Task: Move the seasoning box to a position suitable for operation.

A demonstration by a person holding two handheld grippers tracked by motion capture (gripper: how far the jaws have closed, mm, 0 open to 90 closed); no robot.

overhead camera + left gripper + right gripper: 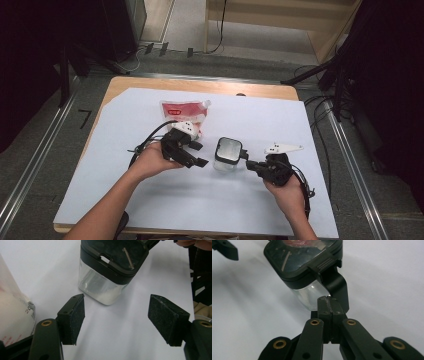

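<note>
We see a clear jar (228, 156) with a black lid standing on the white sheet (150, 210), roughly mid-table, between the two grippers. Left gripper (197, 154) sits at the jar's 9 o'clock, just beside it, not touching. In the left gripper view its jaws stand wide apart, released, with bare sheet between the pads (75, 317); the jar (107, 277) lies ahead at 12 o'clock, beyond the tips.

Right gripper (251, 164) is at the jar's 3 o'clock, tips right against the black handle (244, 154) that sticks out of the lid. In the right gripper view the jaws are clenched, pads pressed flat together with nothing between them, and the handle (338, 287) rises just behind the tips at 12 o'clock, touching or nearly so; we cannot tell which.

A red and white pouch (182, 115) lies at the jar's 10 o'clock, behind the left gripper, apart from the jar.
</note>
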